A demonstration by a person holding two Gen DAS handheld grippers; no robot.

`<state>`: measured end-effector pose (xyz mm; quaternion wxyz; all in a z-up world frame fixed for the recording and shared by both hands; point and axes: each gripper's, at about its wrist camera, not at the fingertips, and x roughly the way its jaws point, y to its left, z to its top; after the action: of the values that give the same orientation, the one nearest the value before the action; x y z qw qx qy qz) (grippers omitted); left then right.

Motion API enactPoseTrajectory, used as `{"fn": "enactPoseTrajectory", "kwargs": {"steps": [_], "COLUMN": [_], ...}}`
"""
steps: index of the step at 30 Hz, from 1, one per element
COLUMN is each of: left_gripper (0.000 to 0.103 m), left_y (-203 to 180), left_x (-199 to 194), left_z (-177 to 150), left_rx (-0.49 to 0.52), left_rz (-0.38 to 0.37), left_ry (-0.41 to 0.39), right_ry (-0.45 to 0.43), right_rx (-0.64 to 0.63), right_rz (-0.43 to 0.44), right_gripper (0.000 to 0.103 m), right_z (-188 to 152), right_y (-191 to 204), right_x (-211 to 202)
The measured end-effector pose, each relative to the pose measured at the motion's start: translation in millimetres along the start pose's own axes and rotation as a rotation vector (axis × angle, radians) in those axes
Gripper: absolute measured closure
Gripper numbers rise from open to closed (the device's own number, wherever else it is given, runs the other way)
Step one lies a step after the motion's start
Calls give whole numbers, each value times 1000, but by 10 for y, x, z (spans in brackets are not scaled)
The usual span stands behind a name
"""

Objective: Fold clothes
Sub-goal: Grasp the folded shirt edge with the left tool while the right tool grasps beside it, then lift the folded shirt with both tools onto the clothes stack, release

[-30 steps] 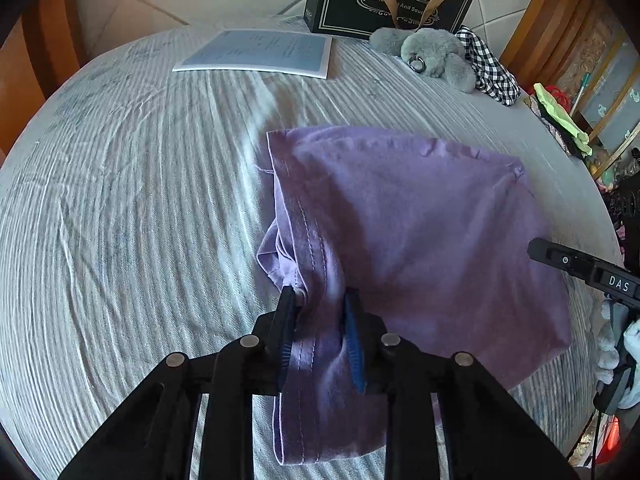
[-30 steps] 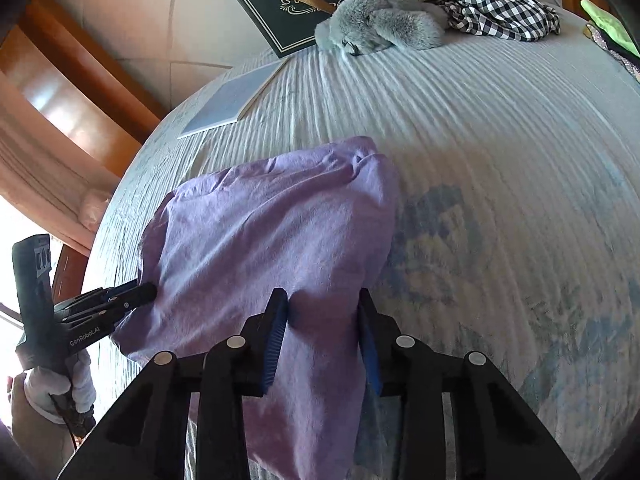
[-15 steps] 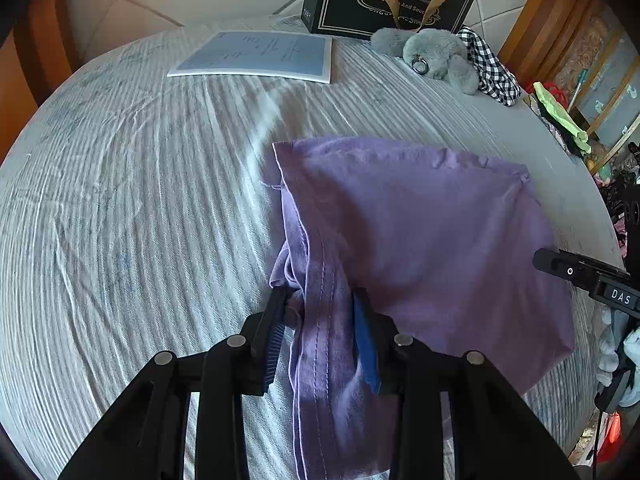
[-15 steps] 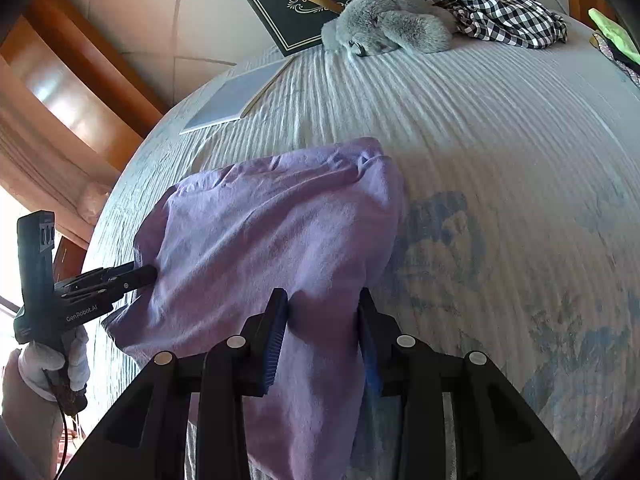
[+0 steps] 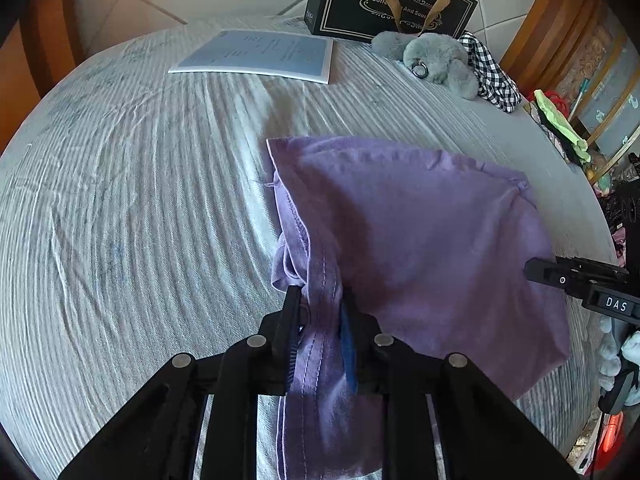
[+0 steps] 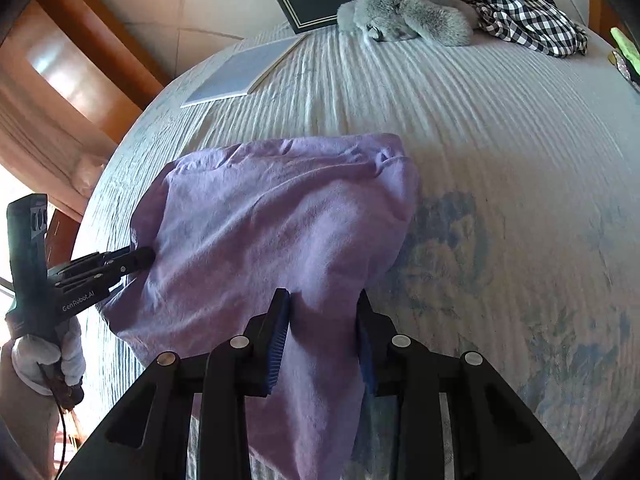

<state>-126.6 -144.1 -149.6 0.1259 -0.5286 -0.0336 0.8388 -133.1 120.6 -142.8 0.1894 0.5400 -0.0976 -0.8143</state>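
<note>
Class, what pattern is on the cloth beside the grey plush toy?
Black-and-white check on the cloth, clearest in the right wrist view.

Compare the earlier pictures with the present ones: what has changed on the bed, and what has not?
The purple garment has slid slightly toward the grippers. The left gripper and right gripper are closing further on its bunched near edge. The booklet, plush toy and checked cloth stayed put.

The bed (image 5: 120, 220) lay bare left of the shirt (image 5: 420, 232). A booklet (image 5: 260, 54), box (image 5: 392, 0), plush (image 5: 436, 60) and checked cloth (image 5: 492, 76) crowded its far edge.
</note>
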Motion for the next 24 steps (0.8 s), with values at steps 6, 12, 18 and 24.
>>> {"fn": "enactPoseTrajectory", "kwargs": {"steps": [6, 12, 18, 24], "left_gripper": [88, 93, 93, 93], "left_y": [-58, -226, -560, -951], "left_x": [-12, -334, -709, -702], "left_z": [-49, -87, 85, 213], "left_rx": [3, -13, 62, 93], "left_rz": [32, -1, -17, -65], "left_ry": [-35, -116, -188, -195], "right_ry": [12, -53, -187, -262], "right_rx": [-43, -67, -105, -81], "right_rz": [-5, -47, -23, -77], "right_gripper": [71, 92, 94, 94], "right_z": [23, -55, 13, 143], "right_y": [58, 46, 96, -216], "right_x": [18, -166, -686, -1154]}}
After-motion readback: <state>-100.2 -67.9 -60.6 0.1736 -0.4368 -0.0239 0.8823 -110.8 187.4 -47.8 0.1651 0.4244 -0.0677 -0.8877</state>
